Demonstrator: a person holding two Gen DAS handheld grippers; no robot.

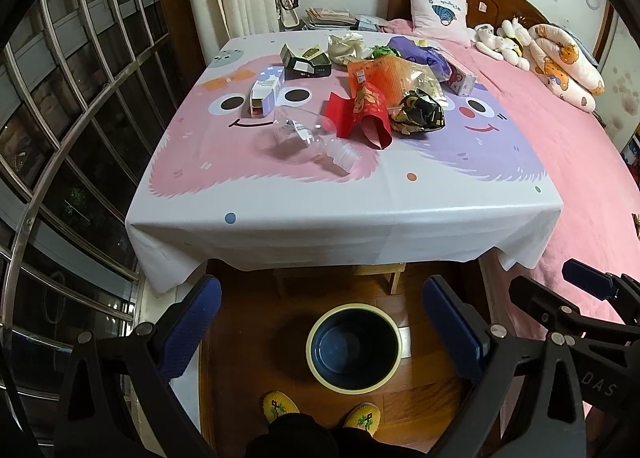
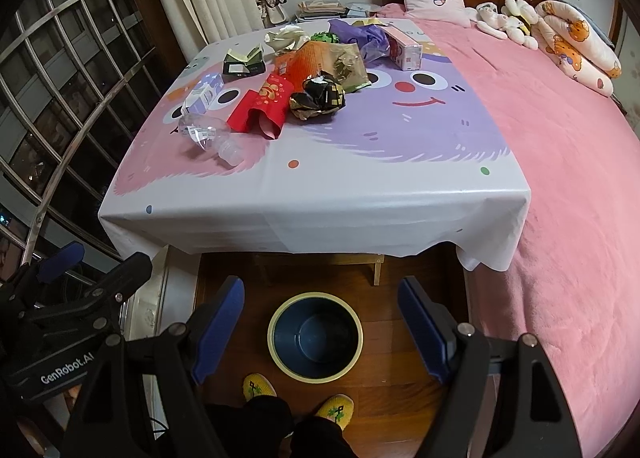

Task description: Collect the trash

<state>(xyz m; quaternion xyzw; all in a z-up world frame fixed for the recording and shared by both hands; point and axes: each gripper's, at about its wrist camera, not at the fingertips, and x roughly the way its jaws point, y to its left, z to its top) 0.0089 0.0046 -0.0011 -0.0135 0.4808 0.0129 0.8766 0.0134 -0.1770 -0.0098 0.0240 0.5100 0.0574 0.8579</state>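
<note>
Trash lies piled on a table with a cartoon cloth (image 1: 340, 202) (image 2: 320, 198): a clear plastic bottle (image 1: 310, 140) (image 2: 210, 136) on its side, a red paper packet (image 1: 366, 114) (image 2: 262, 104), a crumpled black-and-gold wrapper (image 1: 418, 112) (image 2: 318, 96), an orange bag (image 1: 384, 76), small boxes (image 1: 266, 92) (image 2: 242, 60) and a purple bag (image 1: 416, 52) (image 2: 360, 36). A dark blue bin (image 1: 354, 346) (image 2: 315, 336) with a cream rim stands on the floor in front. My left gripper (image 1: 322, 332) and right gripper (image 2: 320, 328) hang open above the bin, well short of the table, holding nothing.
A pink bed (image 2: 560, 162) runs along the table's right side, with a pillow (image 1: 440, 10) and soft toys (image 2: 508, 18) at the headboard. A barred window (image 1: 80, 118) fills the left. The person's yellow slippers (image 1: 320, 412) stand on the wood floor behind the bin.
</note>
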